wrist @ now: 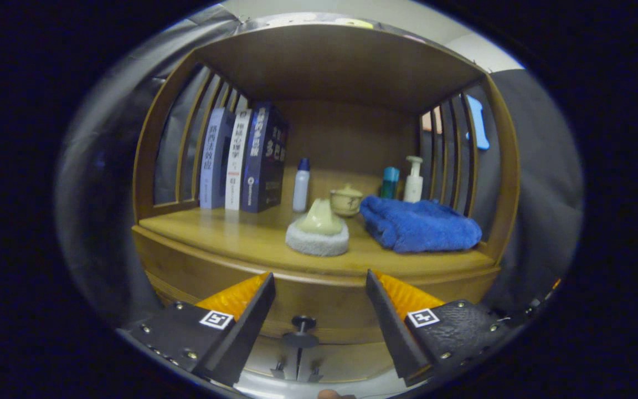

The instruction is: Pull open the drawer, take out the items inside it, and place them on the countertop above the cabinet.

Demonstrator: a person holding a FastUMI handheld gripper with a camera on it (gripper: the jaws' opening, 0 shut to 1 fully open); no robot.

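On the countertop (230, 235), books (241, 160) stand at ten o'clock. A brush (318, 230) sits centre, a lidded pot (345, 200) just behind it, a towel (418, 224) at three o'clock. The gripper (319, 285) gapes before the drawer (319, 310), its knob (303, 322) between the fingers.

Home-style booth: wooden cabinet (319, 277) shelving books (241, 160), towel (418, 224), toiletries.

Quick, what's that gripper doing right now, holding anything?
Gripper: open, holding nothing, its fingers spread either side of the drawer knob.
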